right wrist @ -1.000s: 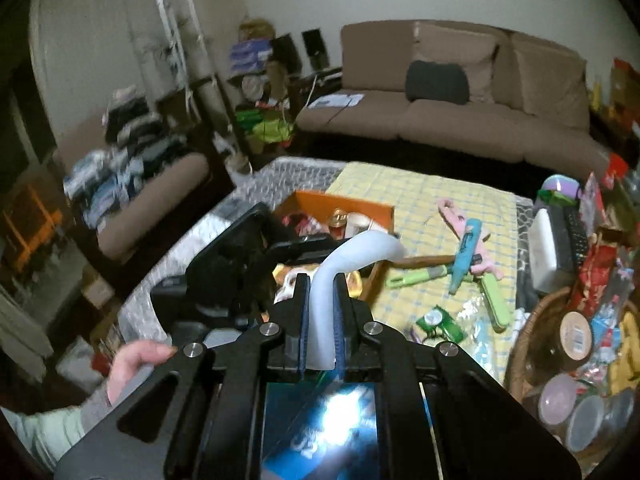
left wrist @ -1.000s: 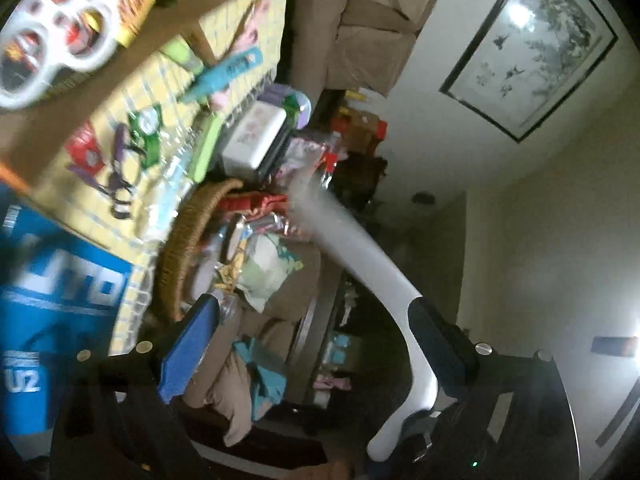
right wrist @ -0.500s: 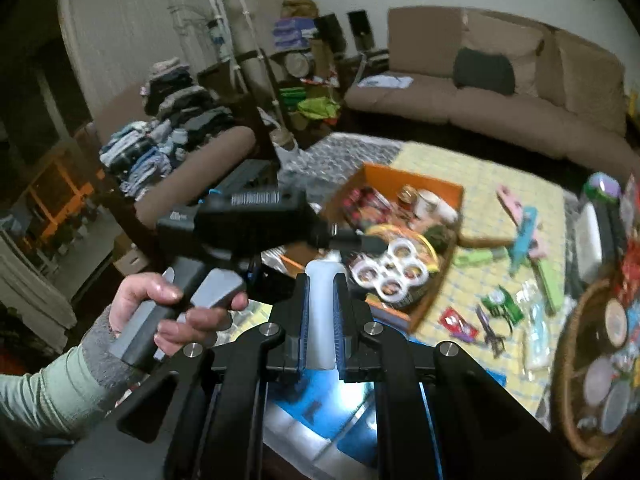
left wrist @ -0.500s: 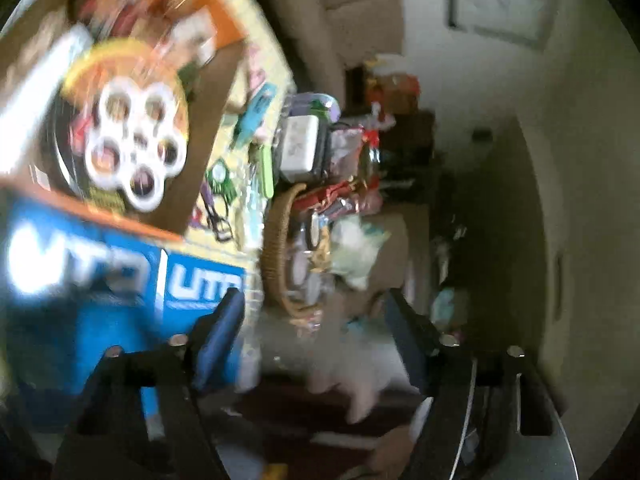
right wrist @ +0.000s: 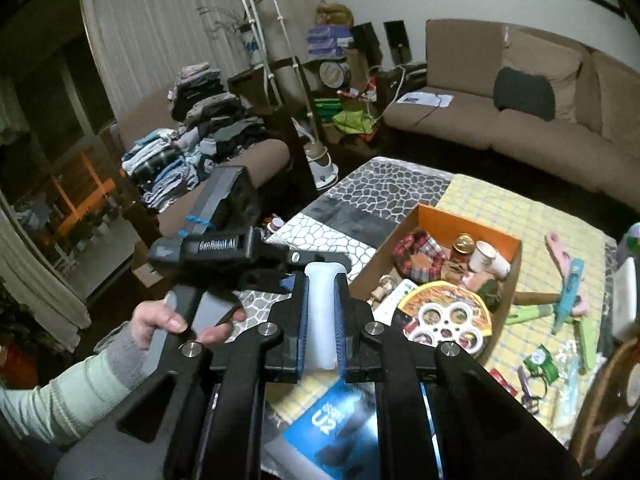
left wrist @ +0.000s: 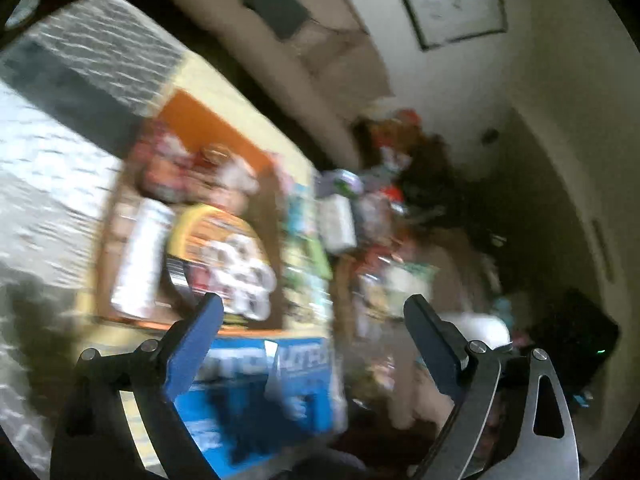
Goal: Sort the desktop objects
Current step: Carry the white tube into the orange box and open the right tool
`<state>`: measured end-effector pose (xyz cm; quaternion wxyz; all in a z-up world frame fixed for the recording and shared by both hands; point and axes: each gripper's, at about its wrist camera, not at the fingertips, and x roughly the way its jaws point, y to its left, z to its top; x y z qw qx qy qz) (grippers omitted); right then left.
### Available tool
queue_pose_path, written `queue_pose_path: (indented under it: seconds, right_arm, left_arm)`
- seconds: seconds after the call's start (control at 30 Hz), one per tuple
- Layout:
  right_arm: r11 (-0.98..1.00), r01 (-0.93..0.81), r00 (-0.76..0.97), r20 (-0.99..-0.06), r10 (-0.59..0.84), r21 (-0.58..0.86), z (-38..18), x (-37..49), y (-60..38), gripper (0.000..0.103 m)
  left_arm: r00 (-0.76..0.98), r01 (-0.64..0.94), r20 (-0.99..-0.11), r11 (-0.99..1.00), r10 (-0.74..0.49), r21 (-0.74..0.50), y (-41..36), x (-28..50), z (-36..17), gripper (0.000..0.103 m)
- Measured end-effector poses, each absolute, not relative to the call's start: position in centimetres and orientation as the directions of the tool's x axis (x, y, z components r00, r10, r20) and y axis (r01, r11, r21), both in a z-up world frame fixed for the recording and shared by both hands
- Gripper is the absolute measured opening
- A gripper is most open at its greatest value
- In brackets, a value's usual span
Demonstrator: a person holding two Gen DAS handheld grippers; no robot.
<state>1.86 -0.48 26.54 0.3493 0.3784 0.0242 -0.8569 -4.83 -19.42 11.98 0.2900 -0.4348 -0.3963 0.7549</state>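
My right gripper (right wrist: 322, 280) is shut on a white curved plastic piece (right wrist: 320, 320), held above the table's near edge. To its left a hand (right wrist: 160, 316) carries my left gripper (right wrist: 216, 246), seen side-on there. In the blurred left wrist view my left gripper (left wrist: 312, 304) has its jaws opening, with nothing between the blue pads (left wrist: 192, 340). Ahead lies a cardboard box (right wrist: 440, 216) with an orange inner wall, full of small items and a round white tray with holes (right wrist: 446, 320). The same box (left wrist: 208, 128) is smeared in the left wrist view.
A blue printed carton (right wrist: 332, 420) lies under my right gripper. Pens, clips and small packets (right wrist: 568, 292) are scattered on the yellow checked cloth (right wrist: 540, 216). A wicker basket (right wrist: 612, 380) stands at the right edge. Behind are a brown sofa (right wrist: 460, 120) and stacked clothes (right wrist: 192, 136).
My left gripper rolled and swung left, so the box now lies ahead of it; its jaws narrowed, then widened. My right gripper drew back and left with the white piece still in it.
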Motion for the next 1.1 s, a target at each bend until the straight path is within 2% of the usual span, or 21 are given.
queue_pose_path:
  seconds: [0.1, 0.2, 0.3, 0.47, 0.63, 0.77, 0.83, 0.97, 1.0, 1.03, 1.1]
  right_arm:
    - [-0.786, 0.595, -0.500, -0.687, -0.527, 0.170, 24.7, -0.9, -2.2, 0.012]
    - [-0.823, 0.552, -0.526, -0.709, -0.469, 0.134, 22.2, -5.4, -3.7, 0.012]
    - [-0.853, 0.486, -0.498, -0.742, -0.449, 0.190, 19.5, -10.7, -4.2, 0.012]
    - [-0.881, 0.416, -0.491, -0.760, -0.427, 0.226, 17.4, -16.3, -5.0, 0.012]
    - [-0.886, 0.414, -0.511, -0.751, -0.417, 0.211, 16.1, -16.4, -5.6, 0.014]
    - [-0.888, 0.390, -0.447, -0.794, -0.412, 0.242, 11.7, -15.4, -5.6, 0.015]
    - [-0.895, 0.340, -0.396, -0.818, -0.416, 0.290, 8.3, -15.0, -4.9, 0.018]
    - [-0.897, 0.297, -0.313, -0.854, -0.416, 0.328, 3.9, -13.9, -3.7, 0.018]
    - [-0.893, 0.293, -0.289, -0.858, -0.425, 0.343, 3.3, -13.6, -3.5, 0.022]
    - [-0.885, 0.294, -0.255, -0.863, -0.437, 0.361, 2.9, -13.4, -3.5, 0.040]
    - [-0.867, 0.322, -0.230, -0.857, -0.461, 0.380, 3.0, -12.5, -3.3, 0.062]
  left_arm:
    - [-0.469, -0.013, -0.487, -0.557, 0.737, -0.830, -21.1, -5.3, 10.4, 0.093]
    - [-0.448, 0.032, -0.505, -0.551, 0.738, -0.834, -21.8, -6.2, 8.7, 0.093]
    - [-0.427, 0.083, -0.533, -0.555, 0.730, -0.827, -22.2, -7.5, 7.5, 0.093]
    - [-0.427, 0.071, -0.549, -0.579, 0.718, -0.812, -22.5, -8.2, 8.2, 0.093]
    - [-0.428, 0.043, -0.554, -0.597, 0.713, -0.801, -22.3, -8.5, 8.5, 0.093]
    - [-0.421, 0.066, -0.571, -0.604, 0.705, -0.794, -22.2, -8.5, 7.9, 0.093]
    - [-0.394, 0.123, -0.670, -0.687, 0.629, -0.717, -21.9, -8.7, 6.8, 0.093]
    - [-0.369, 0.171, -0.691, -0.686, 0.621, -0.707, -21.9, -8.8, 5.2, 0.093]
    - [-0.372, 0.175, -0.691, -0.684, 0.620, -0.708, -22.0, -8.8, 5.1, 0.093]
    - [-0.373, 0.172, -0.688, -0.683, 0.622, -0.710, -21.9, -8.8, 5.2, 0.093]
    - [-0.372, 0.163, -0.686, -0.684, 0.625, -0.711, -21.6, -8.9, 5.4, 0.093]
